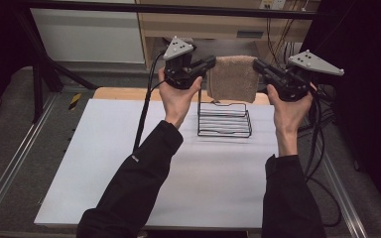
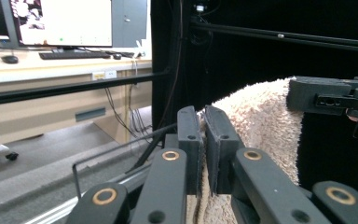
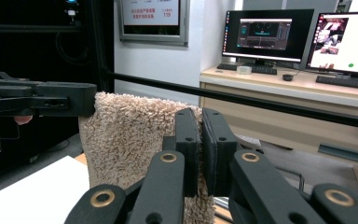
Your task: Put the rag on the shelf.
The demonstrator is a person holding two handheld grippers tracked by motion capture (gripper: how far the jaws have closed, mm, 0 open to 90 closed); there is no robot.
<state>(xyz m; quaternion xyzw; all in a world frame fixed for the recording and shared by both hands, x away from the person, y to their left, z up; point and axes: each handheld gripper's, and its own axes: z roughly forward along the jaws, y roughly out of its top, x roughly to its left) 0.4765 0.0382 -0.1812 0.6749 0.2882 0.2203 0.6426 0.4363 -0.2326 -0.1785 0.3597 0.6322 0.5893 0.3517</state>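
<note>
- The brown towel is held up between the two claws, above the wire rack on the white counter.
- The left claw is clamped shut on the towel's one top corner.
- The right claw is pinched tight on the opposite corner.

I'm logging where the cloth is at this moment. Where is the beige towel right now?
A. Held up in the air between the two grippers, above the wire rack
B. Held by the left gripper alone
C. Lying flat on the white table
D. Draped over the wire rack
A: the towel hangs between the left gripper and right gripper, each shut on a top corner, above the wire rack.
</note>
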